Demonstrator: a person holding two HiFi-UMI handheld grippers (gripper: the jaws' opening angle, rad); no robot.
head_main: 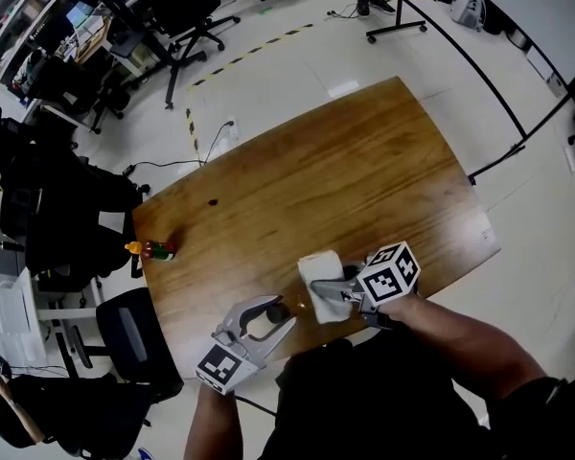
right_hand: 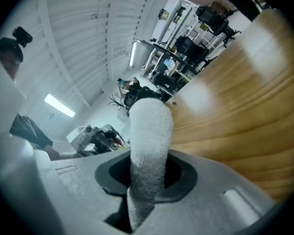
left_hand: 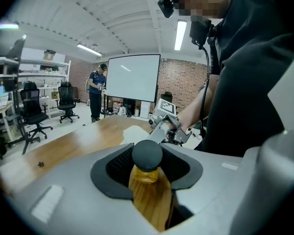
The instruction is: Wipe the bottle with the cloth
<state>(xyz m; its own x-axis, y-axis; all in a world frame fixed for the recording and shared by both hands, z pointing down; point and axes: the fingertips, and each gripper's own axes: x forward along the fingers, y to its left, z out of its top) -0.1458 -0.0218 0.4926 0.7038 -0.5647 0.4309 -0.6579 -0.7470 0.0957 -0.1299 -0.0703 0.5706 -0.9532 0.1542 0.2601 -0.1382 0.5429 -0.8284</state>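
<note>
Wooden table; left hand-held gripper clamps bottle, right hand-held gripper clamps cloth.

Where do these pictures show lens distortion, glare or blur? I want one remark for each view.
Head view: the table edges bow from the wide lens; a pale glare patch lies on the floor beyond it. Left gripper view: dark rounded corners, the bottle sharp. Right gripper view: tilted, a bright sheen on the table, the far end of the cloth soft.
</note>
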